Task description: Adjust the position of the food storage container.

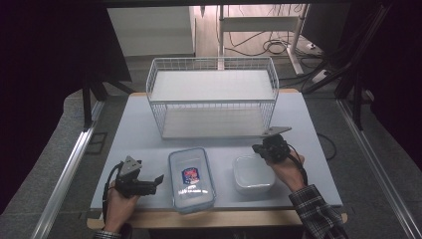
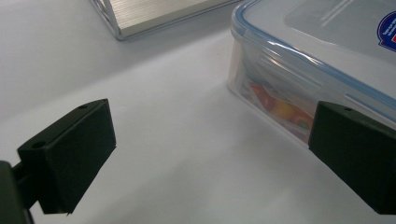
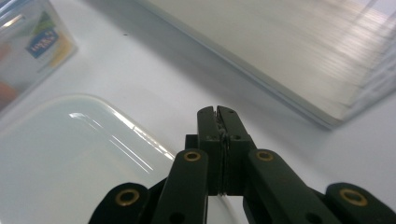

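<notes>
The lidded box (image 1: pixel 191 179) is set lengthwise before the wire rack (image 1: pixel 213 97). The left gripper (image 1: pixel 158 179) is held wide open and empty at its left side; the right gripper (image 1: pixel 255 148), closed on nothing, is farther off.

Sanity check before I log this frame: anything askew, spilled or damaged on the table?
Nothing stands out. The blue-rimmed lidded container and the white container sit flat and closed, with no spill around them. The wire rack stands upright. The left gripper is open beside the lidded container; the right gripper is shut on nothing.
</notes>
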{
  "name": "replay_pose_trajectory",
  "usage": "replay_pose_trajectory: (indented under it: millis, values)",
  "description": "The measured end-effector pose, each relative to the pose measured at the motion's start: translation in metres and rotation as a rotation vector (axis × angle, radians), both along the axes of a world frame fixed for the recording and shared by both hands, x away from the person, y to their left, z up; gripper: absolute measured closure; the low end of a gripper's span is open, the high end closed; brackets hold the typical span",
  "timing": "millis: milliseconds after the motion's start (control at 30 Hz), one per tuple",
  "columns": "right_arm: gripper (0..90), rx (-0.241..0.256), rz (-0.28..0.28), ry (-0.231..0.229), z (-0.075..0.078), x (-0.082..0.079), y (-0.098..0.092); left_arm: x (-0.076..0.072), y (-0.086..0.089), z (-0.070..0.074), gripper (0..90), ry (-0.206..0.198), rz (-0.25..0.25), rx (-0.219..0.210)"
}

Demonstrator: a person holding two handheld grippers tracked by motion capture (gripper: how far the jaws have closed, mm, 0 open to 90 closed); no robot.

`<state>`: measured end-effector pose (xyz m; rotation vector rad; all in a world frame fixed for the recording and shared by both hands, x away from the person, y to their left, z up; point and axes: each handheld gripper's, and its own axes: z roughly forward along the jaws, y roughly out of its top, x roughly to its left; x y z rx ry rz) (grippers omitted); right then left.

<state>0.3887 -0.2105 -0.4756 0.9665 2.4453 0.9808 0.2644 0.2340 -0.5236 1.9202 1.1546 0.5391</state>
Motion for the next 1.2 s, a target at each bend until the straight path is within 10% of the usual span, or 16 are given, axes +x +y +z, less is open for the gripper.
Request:
replay_pose_trajectory:
  millis: [300, 633, 1200]
  values:
    - [88.3, 0.103, 0.101, -0.027, 0.021, -0.031, 0.014, -0.001, 0.000, 0.001, 0.5, 0.001, 0.003, 0.000]
    - [87.0, 0.055, 0.285, 0.060, 0.002, -0.073, 0.066, -0.001, 0.000, 0.001, 0.6, -0.001, -0.001, -0.003]
    - [89.4, 0.008, 0.159, 0.022, 0.000, -0.073, 0.017, 0.000, -0.001, 0.000, 0.9, 0.007, -0.001, 0.009]
